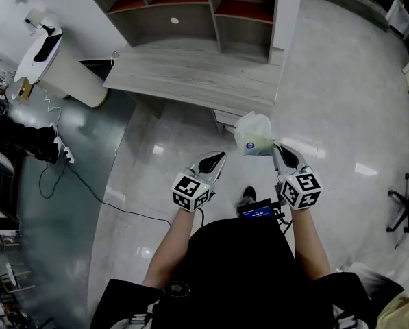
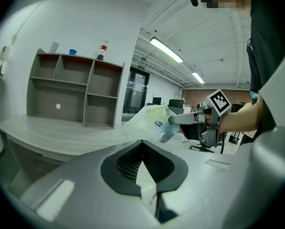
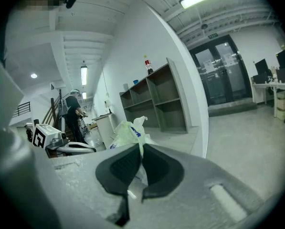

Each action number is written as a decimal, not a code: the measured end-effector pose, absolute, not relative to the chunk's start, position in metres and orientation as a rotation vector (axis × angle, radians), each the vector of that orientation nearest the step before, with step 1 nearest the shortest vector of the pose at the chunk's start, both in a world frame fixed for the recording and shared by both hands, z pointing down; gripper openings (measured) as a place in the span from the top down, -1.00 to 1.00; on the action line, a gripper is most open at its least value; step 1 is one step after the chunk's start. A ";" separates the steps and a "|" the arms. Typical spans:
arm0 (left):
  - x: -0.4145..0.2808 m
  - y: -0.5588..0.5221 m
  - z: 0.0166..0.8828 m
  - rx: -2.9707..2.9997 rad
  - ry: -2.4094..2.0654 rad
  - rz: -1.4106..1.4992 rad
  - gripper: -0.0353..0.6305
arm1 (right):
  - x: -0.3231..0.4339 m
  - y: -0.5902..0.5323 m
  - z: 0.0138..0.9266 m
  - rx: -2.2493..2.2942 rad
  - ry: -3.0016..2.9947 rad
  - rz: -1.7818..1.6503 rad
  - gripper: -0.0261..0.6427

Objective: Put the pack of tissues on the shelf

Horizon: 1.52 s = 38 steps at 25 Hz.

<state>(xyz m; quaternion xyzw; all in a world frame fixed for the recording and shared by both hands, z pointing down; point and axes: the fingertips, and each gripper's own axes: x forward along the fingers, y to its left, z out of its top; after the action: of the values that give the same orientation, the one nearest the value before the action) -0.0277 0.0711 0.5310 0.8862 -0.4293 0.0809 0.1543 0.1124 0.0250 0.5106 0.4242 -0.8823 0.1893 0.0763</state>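
- The right gripper [image 1: 277, 149] pinches the pack of tissues [image 1: 253, 137] by its wrapper.
- The pack's blue label [image 2: 159, 124] is too small to read.
- The left gripper [image 1: 218, 158] has its jaws pressed together on nothing.

Steep overhead, two low (shelf [image 1: 177, 29] shared)

This looks like an open office or lab workroom, though the wide lens blurs the far end. A grey shelf [image 1: 183, 9] stands on a long desk [image 1: 197, 74] at the top centre of the head view, above a glossy pale floor [image 1: 341, 81]. A swivel chair [image 1: 406, 208] sits at the right edge. In the right gripper view, glass doors [image 3: 223, 73] and a monitor [image 3: 261, 67] fill the right side. In the left gripper view, strip lights [image 2: 166, 49] run across the ceiling.
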 end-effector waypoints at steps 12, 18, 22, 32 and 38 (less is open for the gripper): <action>-0.013 -0.022 0.519 2.532 -1.298 0.235 0.89 | 0.127 -0.064 0.510 1.214 -2.691 0.588 0.91; -0.009 -0.045 0.525 2.505 -1.315 0.234 0.89 | 0.130 -0.093 0.514 1.185 -2.691 0.590 0.91; -0.011 -0.057 0.528 2.496 -1.323 0.221 0.89 | 0.126 -0.105 0.518 1.168 -2.684 0.592 0.91; -0.030 -0.115 0.533 2.515 -1.277 0.197 0.89 | 0.108 -0.152 0.520 1.214 -2.656 0.598 0.91; -0.041 -0.152 0.535 2.542 -1.197 0.204 0.89 | 0.095 -0.182 0.521 1.279 -2.619 0.617 0.91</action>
<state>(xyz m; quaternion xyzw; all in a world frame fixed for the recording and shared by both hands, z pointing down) -0.0414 -0.1522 0.5353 0.8904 -0.4194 0.0713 0.1616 0.0949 -0.1824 0.5208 0.4278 -0.8762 0.2066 0.0813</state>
